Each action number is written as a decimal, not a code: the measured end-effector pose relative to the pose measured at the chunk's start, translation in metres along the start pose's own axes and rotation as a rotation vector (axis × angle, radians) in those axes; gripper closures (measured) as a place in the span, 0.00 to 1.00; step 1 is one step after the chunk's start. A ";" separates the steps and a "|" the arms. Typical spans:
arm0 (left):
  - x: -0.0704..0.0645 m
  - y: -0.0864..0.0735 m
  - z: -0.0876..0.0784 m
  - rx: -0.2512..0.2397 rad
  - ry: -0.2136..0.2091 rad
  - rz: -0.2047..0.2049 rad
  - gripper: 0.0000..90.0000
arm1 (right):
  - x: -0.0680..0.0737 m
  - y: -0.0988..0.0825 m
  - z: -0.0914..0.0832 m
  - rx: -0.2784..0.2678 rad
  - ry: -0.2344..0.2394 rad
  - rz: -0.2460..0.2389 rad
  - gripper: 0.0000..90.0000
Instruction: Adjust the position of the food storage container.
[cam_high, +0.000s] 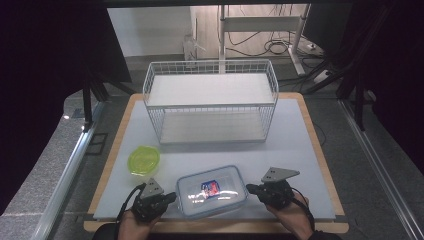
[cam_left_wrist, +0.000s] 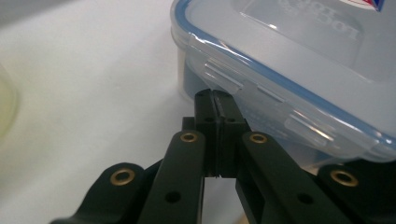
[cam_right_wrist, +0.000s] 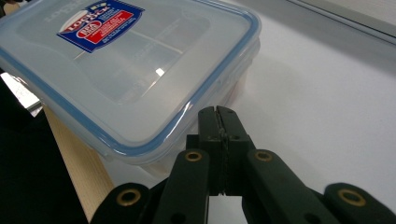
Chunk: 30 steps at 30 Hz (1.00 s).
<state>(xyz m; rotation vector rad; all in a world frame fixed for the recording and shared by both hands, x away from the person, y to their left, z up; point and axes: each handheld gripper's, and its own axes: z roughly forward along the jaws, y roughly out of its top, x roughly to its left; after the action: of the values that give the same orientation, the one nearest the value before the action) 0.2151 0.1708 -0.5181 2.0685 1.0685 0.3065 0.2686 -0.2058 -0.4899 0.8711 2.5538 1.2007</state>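
Both grippers' jaws are pressed together, empty. The lidded box (cam_high: 212, 191) sits between left gripper (cam_high: 171, 196) and right gripper (cam_high: 251, 189). Uneven pushing could likely swing it off the counter (cam_high: 295, 145) edge

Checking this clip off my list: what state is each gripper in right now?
Left gripper: shut, jaws together, holding nothing, tips at the lid flap of the clear container.
Right gripper: shut, empty, beside the container's other end.

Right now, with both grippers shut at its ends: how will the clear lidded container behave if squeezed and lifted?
The container is probably stiff: rigid-looking plastic with a blue-rimmed snap lid. Likely light, since it looks empty. Its glossy lid suggests it may slip, and the lid flaps could flex.
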 end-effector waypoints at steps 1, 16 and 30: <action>0.004 0.003 0.004 0.000 -0.002 -0.008 1.00 | -0.001 0.000 0.000 0.000 -0.003 0.009 1.00; 0.022 0.031 0.029 0.012 0.014 -0.038 1.00 | -0.009 0.001 0.000 -0.020 -0.023 0.061 1.00; 0.028 0.045 0.041 0.018 0.039 -0.053 1.00 | -0.022 0.007 0.007 -0.042 -0.058 0.107 1.00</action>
<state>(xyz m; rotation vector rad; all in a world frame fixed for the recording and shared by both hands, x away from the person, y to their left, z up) 0.2801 0.1555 -0.5168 2.0546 1.1511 0.3130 0.2926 -0.2109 -0.4908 1.0291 2.4548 1.2349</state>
